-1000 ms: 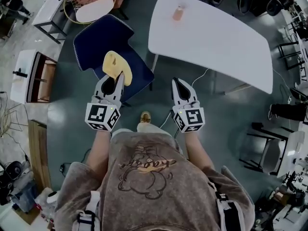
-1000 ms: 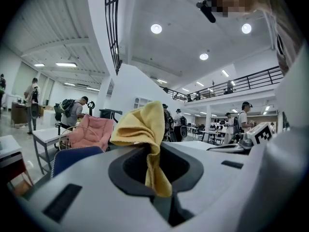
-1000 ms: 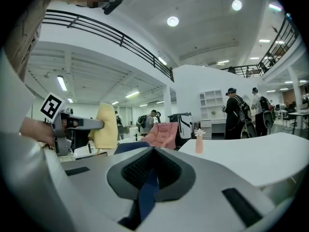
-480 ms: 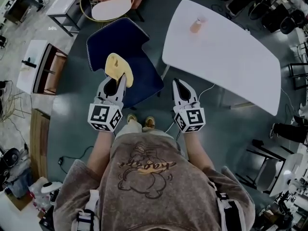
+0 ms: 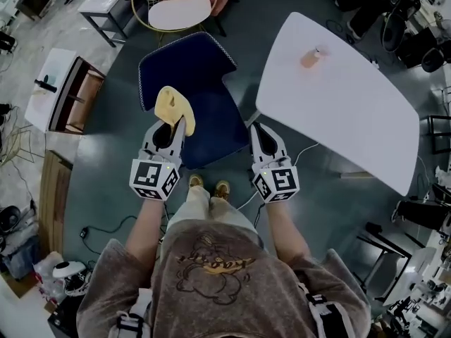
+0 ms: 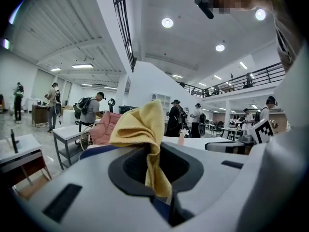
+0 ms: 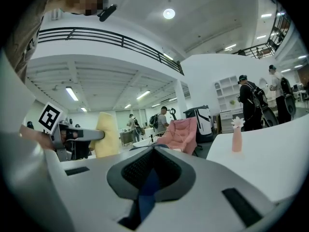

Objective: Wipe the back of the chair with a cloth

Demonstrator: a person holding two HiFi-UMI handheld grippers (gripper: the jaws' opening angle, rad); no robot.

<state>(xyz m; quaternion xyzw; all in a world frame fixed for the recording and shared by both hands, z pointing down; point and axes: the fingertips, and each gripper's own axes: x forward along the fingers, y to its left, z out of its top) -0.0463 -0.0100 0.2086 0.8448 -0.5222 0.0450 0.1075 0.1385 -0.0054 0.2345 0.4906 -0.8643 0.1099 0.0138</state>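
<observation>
**Cloth in the left gripper, chair back not yet touched**

We have the yellow cloth [image 5: 171, 106] pinched in the left gripper [image 5: 171, 127]. In the left gripper view its jaws are closed on a lower fold, and the rest of the cloth stands up above them in a loose bunch. In the head view the cloth hangs over the left edge of the navy chair [image 5: 201, 76], above the seat. We judge that it is not yet touching the backrest, which seems to be the far, speckle-edged end of the chair, away from us. The right gripper [image 5: 258, 134] hovers near the seat's right edge. Its jaws are pressed together with nothing between them; only a strip of blue shows through the gap.

As we read it, the step in hand is bringing the cloth to the backrest. To do it well, we should:
- reach forward past the seat and lay the free, bunched part of the cloth flat on the back, not the jaw tips;
- wipe along the back's top edge first, then down its face in overlapping passes;
- keep the pinch firm, since little of the cloth is held and a snag could pull it out;
- steady the seat's right edge with the right gripper if the chair shifts.

To the right stands a white table [image 5: 352, 111] with a small pink vase [image 5: 310, 57] near its far edge, well clear of our reach.
</observation>
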